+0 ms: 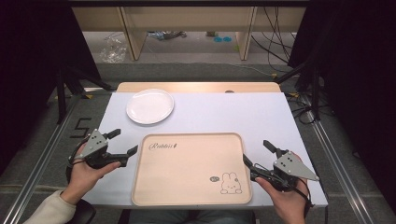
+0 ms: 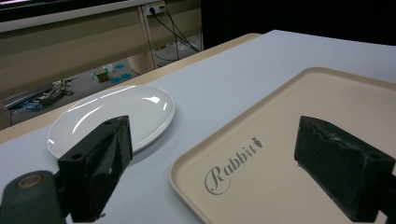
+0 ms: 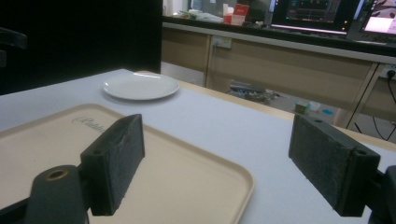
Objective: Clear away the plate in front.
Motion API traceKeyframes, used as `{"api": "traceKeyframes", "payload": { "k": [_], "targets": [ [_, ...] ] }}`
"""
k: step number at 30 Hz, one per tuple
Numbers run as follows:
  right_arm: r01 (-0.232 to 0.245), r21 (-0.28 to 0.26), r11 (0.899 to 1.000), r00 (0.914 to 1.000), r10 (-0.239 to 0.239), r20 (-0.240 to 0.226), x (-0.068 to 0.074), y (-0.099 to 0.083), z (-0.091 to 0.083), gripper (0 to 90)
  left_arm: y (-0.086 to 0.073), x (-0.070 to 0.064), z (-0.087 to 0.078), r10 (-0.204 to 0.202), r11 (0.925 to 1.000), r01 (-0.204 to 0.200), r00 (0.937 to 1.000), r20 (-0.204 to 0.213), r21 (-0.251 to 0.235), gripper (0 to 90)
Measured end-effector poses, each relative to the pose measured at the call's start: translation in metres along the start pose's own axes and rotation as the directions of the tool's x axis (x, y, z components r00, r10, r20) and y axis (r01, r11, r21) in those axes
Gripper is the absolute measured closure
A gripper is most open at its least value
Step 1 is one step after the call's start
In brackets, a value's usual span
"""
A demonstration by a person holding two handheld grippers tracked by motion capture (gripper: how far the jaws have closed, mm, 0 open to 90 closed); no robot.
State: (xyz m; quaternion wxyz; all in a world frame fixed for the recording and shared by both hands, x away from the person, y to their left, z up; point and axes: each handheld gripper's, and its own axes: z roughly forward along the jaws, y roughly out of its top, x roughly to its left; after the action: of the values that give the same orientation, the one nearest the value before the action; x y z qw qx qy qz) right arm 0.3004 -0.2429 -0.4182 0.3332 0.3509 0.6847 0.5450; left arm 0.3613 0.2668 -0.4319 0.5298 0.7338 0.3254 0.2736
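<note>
A: Report the containers on the table [image 1: 210,112].

B: Two items. A beige tray [image 1: 187,196] lies at the near centre of the white table surface. A white plate [image 1: 150,106] sits beyond the tray's far left corner, close to it but apart. In the left gripper view the plate [image 2: 112,116] and the tray [image 2: 280,140] are separated by a strip of table.

A: Contents?

B: The tray carries nothing loose. Its floor bears printed script near the far left corner and a rabbit drawing [image 1: 229,183] near the near right corner. The plate surface is bare and glossy; light reflections are visible on it.

A: State of the left gripper [image 1: 125,142]?

B: Held in the person's left hand [image 1: 86,170], just off the tray's left edge. Jaws spread wide, gripping nothing. In its own view one jaw stands before the plate, the other over the tray floor.

A: And the right gripper [image 1: 256,153]?

B: Held in the right hand [image 1: 285,196], beside the tray's right edge. Jaws likewise spread apart, nothing between them. In the right gripper view one jaw hangs above the tray [image 3: 187,182], the other above bare table, with the plate [image 3: 141,87] farther off.

A: Any contact with tray or plate?

B: None visible at either gripper.
</note>
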Motion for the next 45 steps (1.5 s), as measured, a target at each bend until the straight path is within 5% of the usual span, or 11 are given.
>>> {"api": "traceKeyframes", "payload": {
  "k": [8,10,16,28,31,34,35,37,38,41,45],
  "targets": [
    [0.000,-0.001,1.000,1.0000,0.000,0.003,0.001,0.000,0.001,19.4,0.001,-0.001,0.002,0.027,0.9996,-0.027,0.9996,0.007,0.008,12.8],
    [-0.005,-0.003,1.000,1.0000,0.005,-0.005,0.001,-0.001,0.002,19.3,0.004,0.000,0.006,0.092,0.9950,-0.092,0.9958,-0.006,0.040,13.6],
    [0.001,0.007,1.000,1.0000,-0.001,0.008,0.001,-0.001,0.001,19.4,0.006,0.004,0.014,0.135,0.9856,-0.134,0.9909,0.000,0.103,15.0],
    [-0.014,0.000,1.000,0.9999,0.014,-0.006,0.001,-0.002,0.004,19.4,0.010,0.014,0.042,0.243,0.9412,-0.233,0.9699,-0.011,0.244,15.4],
    [-0.016,-0.001,1.000,0.9999,0.016,-0.006,0.000,-0.002,0.004,19.4,0.012,0.020,0.051,0.294,0.9113,-0.280,0.9558,-0.002,0.302,15.5],
    [-0.008,0.011,1.000,1.0000,0.008,0.003,0.000,-0.002,0.003,19.4,0.013,0.022,0.056,0.311,0.9002,-0.294,0.9504,-0.002,0.321,15.7],
    [-0.011,0.018,1.000,0.9999,0.011,-0.001,0.000,-0.002,0.003,19.4,0.016,0.024,0.057,0.347,0.8744,-0.328,0.9377,0.012,0.357,16.0],
    [-0.011,0.018,1.000,0.9999,0.011,0.000,0.000,-0.002,0.003,19.4,0.017,0.025,0.068,0.353,0.8743,-0.325,0.9356,-0.012,0.360,16.1],
    [-0.011,0.017,1.000,0.9999,0.011,0.000,0.000,-0.002,0.003,19.4,0.019,0.027,0.070,0.374,0.8579,-0.345,0.9276,-0.002,0.381,16.3],
    [-0.011,0.017,1.000,0.9999,0.011,0.003,0.000,-0.002,0.003,19.4,0.019,0.029,0.078,0.379,0.8519,-0.349,0.9253,0.000,0.390,17.8],
    [-0.012,0.018,1.000,0.9999,0.012,0.000,-0.001,-0.002,0.003,19.4,0.019,0.030,0.091,0.418,0.8333,-0.379,0.9085,-0.009,0.402,18.3]
  ]
}}
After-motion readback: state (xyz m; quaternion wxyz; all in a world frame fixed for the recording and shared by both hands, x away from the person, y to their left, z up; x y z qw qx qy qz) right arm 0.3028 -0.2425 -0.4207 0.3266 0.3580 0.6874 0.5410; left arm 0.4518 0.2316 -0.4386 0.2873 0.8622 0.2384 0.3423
